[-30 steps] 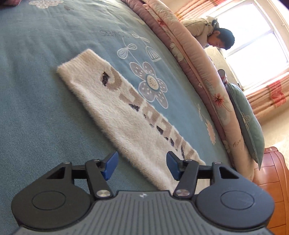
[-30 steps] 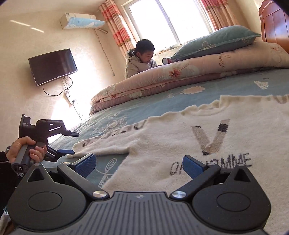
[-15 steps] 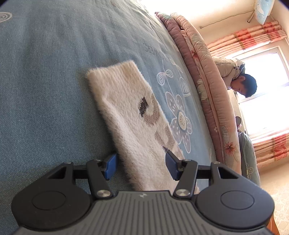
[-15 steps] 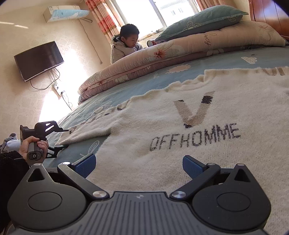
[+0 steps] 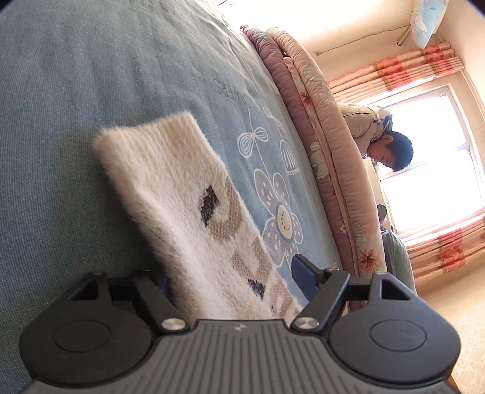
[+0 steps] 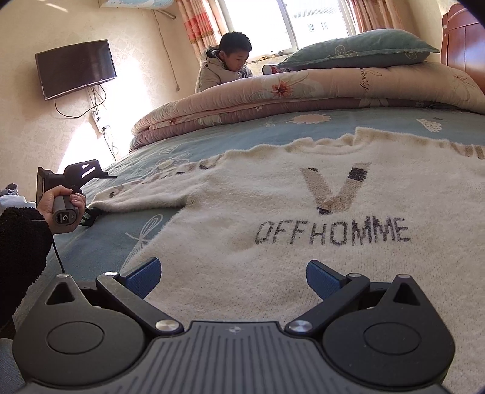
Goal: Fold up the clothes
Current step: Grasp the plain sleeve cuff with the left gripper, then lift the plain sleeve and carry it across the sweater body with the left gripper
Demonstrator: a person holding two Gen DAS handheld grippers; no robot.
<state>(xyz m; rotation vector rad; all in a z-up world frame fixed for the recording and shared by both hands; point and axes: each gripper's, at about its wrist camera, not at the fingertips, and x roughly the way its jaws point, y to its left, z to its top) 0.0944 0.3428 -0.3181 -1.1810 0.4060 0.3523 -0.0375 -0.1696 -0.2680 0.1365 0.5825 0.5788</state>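
Sweater [image 6: 303, 218]: I see it flat on the bed [image 6: 363, 121], chest before my right tongs [image 6: 233, 277].
Sleeve [image 5: 182, 194]: runs out left, between my left tongs [image 5: 235, 278], whose jaws are opening around it.
Rolled quilt [image 6: 303, 94]: behind sweater, along bed's far edge.
Pillow [image 6: 357, 50]: on quilt, right.
Person [image 6: 224, 66]: behind quilt.
TV [image 6: 75, 68]: wall, far left.

Bright window [image 6: 318, 21] glare, fisheye-bent edges

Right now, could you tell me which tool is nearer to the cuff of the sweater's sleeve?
Left. The left tool straddles the sleeve just short of its cuff, jaws opening. The right tool hovers over the sweater's hem, far from that cuff.
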